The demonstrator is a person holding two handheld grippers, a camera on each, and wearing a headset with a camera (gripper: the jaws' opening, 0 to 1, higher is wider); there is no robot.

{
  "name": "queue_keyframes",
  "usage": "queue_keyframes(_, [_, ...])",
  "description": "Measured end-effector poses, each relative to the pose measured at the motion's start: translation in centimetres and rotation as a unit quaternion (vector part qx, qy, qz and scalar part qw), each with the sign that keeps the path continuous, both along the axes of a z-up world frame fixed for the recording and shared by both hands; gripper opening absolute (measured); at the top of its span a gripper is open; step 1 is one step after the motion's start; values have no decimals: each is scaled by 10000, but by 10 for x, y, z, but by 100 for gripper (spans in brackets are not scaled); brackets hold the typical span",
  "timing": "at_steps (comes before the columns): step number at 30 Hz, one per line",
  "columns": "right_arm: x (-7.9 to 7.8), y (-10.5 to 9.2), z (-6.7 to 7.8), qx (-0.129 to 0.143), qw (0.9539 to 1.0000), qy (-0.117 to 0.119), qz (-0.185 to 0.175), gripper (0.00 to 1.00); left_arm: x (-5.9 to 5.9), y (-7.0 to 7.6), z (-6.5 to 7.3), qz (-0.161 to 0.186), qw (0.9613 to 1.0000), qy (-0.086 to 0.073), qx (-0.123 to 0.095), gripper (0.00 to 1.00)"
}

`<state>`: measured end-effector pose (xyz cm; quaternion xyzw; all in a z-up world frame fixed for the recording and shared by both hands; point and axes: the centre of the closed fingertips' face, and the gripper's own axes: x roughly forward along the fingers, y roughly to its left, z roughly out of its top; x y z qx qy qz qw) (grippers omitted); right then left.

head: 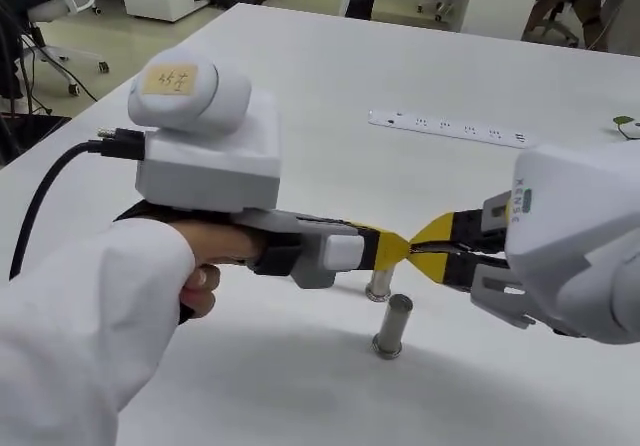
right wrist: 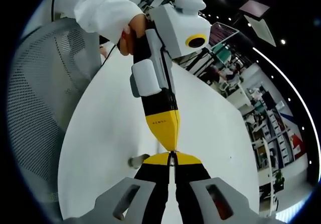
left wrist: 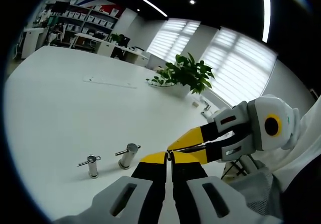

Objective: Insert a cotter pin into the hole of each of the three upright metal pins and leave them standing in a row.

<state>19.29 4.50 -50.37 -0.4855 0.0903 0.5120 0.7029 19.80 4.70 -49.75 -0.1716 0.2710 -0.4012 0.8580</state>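
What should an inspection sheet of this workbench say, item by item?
Surface: white table, bare where it shows.
Job's things: first pin and second pin stand upright and apart, each with a cotter pin across its top.
Clutter: power strip, lying far from the pins.
Grippers: left gripper and right gripper meet tip to tip above the table, both shut. Anything pinched between them is too small to tell.
Cables: black cable leaves the left gripper's rear.
Surroundings: potted plant, mesh chair, window blinds.
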Motion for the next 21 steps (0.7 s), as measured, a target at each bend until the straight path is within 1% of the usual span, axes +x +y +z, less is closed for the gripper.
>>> queue_keyframes(3, [-1,1,0,27,10000,45,-2,0,0,0,0,-5,10000,-29,17,0])
queue_keyframes(5, [0,1,-1,58,9999,83,-55,0,-1,0,1,-22,10000,-20,-7,0])
queue_keyframes(6, [1,-1,-2,14,9999,86,-85,4,-2,0,1,-35,10000,-23,-2,0])
queue_keyframes(8, [2,-1,-2,42,9999,91,-92,7,-2,0,3,-46,10000,-64,21,0])
queue_keyframes(10, [1,-2,-2,138,9995,252,-157,8,-2,1,2,-66,9999,-111,93,0])
queue_keyframes(12, [0,-4,-4,195,9986,428,-225,12,-4,1,3,-131,9996,-191,154,0])
queue_keyframes(13, [0,-5,-3,256,9980,515,-263,14,-5,1,3,-158,9995,-208,167,0])
queue_keyframes(14, [0,-5,-4,324,9972,608,-294,14,-6,1,5,-193,9995,-219,110,0])
queue_keyframes(15, [-1,-7,-5,391,9952,820,-363,14,-6,1,6,-197,9996,-211,57,0])
queue_keyframes(16, [-2,-8,-6,437,9939,938,-393,14,-7,1,8,-225,9994,-264,74,0])
queue_keyframes(17, [-1,-9,-6,485,9924,1049,-420,15,-7,2,9,-258,9989,-377,134,0])
queue_keyframes(18, [-1,-11,-7,535,9899,1221,-485,15,-8,2,10,-278,9988,-393,130,0])
queue_keyframes(19, [-1,-12,-7,598,9882,1311,-516,16,-8,2,10,-288,9987,-391,123,0])
queue_keyframes(20, [-2,-13,-8,693,9846,1509,-553,17,-9,2,11,-322,9985,-418,112,0])
queue_keyframes(21, [-4,-12,-8,790,9817,1653,-528,19,-9,2,11,-335,9983,-450,124,0])
